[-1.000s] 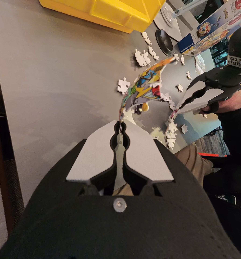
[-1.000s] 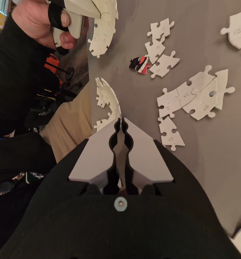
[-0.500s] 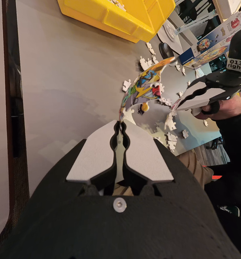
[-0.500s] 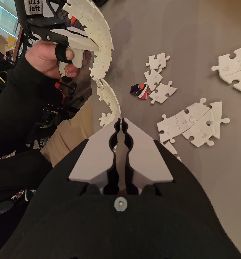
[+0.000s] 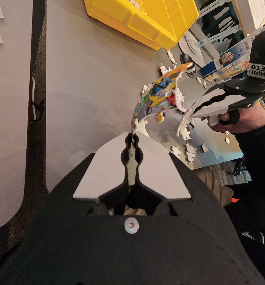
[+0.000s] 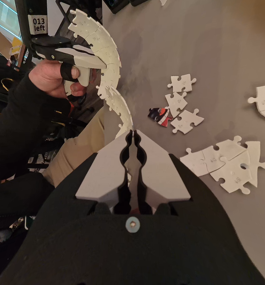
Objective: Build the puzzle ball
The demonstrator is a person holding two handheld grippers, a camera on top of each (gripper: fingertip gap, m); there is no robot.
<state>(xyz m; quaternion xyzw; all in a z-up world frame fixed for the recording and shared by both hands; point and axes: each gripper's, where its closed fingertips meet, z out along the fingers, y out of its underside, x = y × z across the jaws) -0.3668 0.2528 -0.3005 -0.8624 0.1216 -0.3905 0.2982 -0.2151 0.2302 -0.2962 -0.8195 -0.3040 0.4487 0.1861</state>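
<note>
1. The left gripper has its jaws clenched on the lower edge of a large curved section of the puzzle ball, which arcs up and away from the tips, printed side out.
2. The right gripper has its jaws pinched on a smaller curved strip, white back showing, held in the air just ahead of its tips.
3. In the right wrist view the strip's far end nearly meets the bottom edge of the large section; whether they touch I cannot tell.
4. To join them well, I judge the two curves should be lined up as one arc, tabs facing sockets, then pressed edge to edge gently, since both parts could flex or shed pieces.
5. Beyond the right jaws, loose pieces lie white side up on the table, one colourful piece among them.
6. Far past the left jaws a yellow bin holds a few white pieces.
</note>
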